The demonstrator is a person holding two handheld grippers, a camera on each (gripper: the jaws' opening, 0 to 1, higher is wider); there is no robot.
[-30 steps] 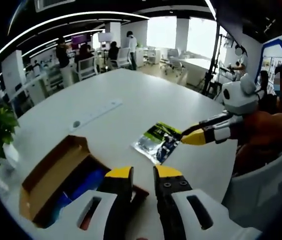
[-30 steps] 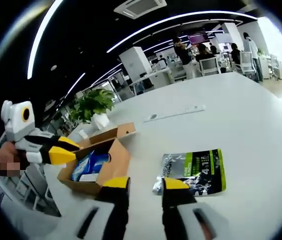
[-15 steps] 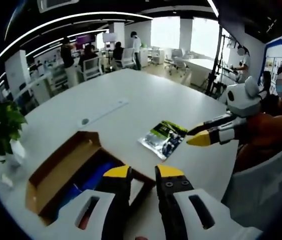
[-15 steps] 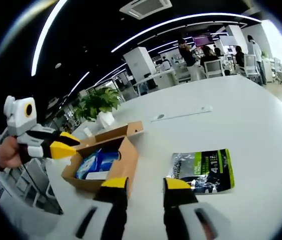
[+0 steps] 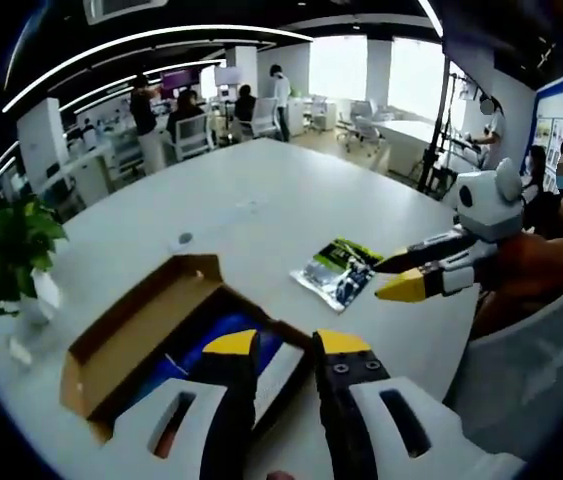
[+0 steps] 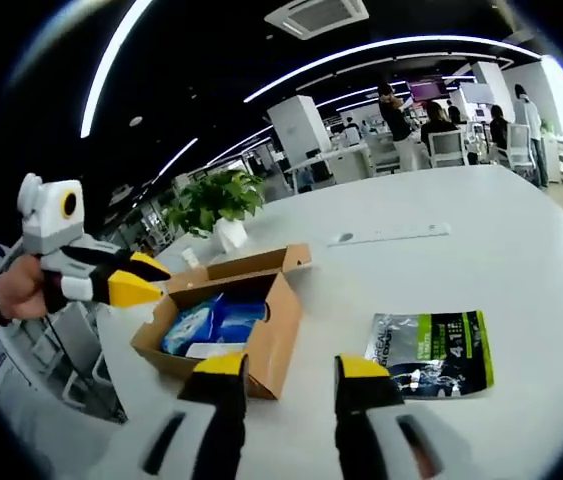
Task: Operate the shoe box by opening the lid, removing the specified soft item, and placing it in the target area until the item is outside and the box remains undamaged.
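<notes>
An open brown cardboard shoe box (image 5: 131,335) (image 6: 261,320) sits on the white table with its lid flap folded back. Blue and white soft packets (image 6: 206,325) lie inside it. A green, black and silver pouch (image 5: 341,270) (image 6: 431,352) lies flat on the table beside the box. My left gripper (image 5: 286,345) hovers open above the box's near side, holding nothing. My right gripper (image 6: 291,365) is open above the table between box and pouch. In the left gripper view the right gripper (image 5: 401,275) hangs by the pouch. In the right gripper view the left gripper (image 6: 141,278) floats left of the box.
A potted plant (image 5: 11,255) (image 6: 216,205) stands at the table's edge near the box. A white power strip (image 6: 391,236) lies further out on the table. People and office chairs (image 5: 186,125) fill the room behind. A seated person (image 5: 561,220) is at the right.
Both views have drawn back and shifted, so box and pouch sit further along in each picture. The pouch lies where it lay. Both grippers stay open.
</notes>
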